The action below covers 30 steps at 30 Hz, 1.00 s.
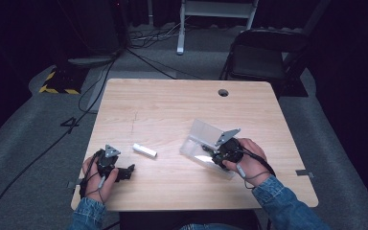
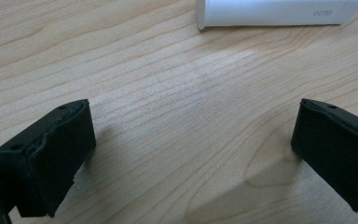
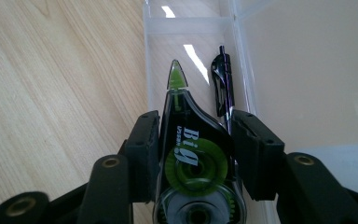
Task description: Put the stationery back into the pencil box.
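My right gripper (image 3: 193, 144) is shut on a black and green correction tape dispenser (image 3: 191, 154), holding it inside an open clear plastic case (image 3: 191, 25), tip pointing down the tray. A dark pen (image 3: 223, 86) lies in the tray beside the dispenser. From above, the right gripper (image 1: 223, 155) sits over the clear case (image 1: 206, 141), whose lid stands raised. My left gripper (image 2: 193, 144) stands open just above the wood, jaws wide apart with nothing between them. A white tube (image 2: 279, 11) lies ahead of it, seen from above as the white tube (image 1: 144, 150) right of the left gripper (image 1: 117, 171).
The wooden table (image 1: 172, 105) has a cable hole (image 1: 223, 92) near its far edge. A black folding chair (image 1: 261, 55) stands beyond the far right corner, and cables run over the grey floor at left.
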Available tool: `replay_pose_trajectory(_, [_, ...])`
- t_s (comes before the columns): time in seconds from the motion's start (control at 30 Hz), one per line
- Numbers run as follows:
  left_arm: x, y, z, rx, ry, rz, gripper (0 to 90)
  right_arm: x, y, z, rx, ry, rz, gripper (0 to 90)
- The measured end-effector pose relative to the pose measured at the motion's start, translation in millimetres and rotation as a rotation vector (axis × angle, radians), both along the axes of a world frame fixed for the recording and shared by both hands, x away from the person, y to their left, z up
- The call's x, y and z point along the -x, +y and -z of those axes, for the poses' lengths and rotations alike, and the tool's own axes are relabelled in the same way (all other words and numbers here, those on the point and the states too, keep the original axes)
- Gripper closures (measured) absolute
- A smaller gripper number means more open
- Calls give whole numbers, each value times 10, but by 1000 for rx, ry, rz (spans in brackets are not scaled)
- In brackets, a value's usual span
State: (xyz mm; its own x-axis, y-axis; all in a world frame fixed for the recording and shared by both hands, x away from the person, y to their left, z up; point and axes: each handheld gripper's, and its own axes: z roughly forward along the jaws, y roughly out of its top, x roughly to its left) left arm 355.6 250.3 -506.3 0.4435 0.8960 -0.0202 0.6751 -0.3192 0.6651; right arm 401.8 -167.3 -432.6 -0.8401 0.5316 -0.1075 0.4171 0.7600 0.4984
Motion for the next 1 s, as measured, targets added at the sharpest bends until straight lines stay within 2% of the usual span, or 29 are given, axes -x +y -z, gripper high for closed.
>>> replay_pose_trajectory(0.53, [0, 0, 0, 1, 0, 0, 0, -30, -57, 85, 16, 35, 2, 541])
replay_pose_trajectory(1.0, [1, -1, 1, 2, 0, -2, 0, -45, -56, 157, 9, 53, 0, 540])
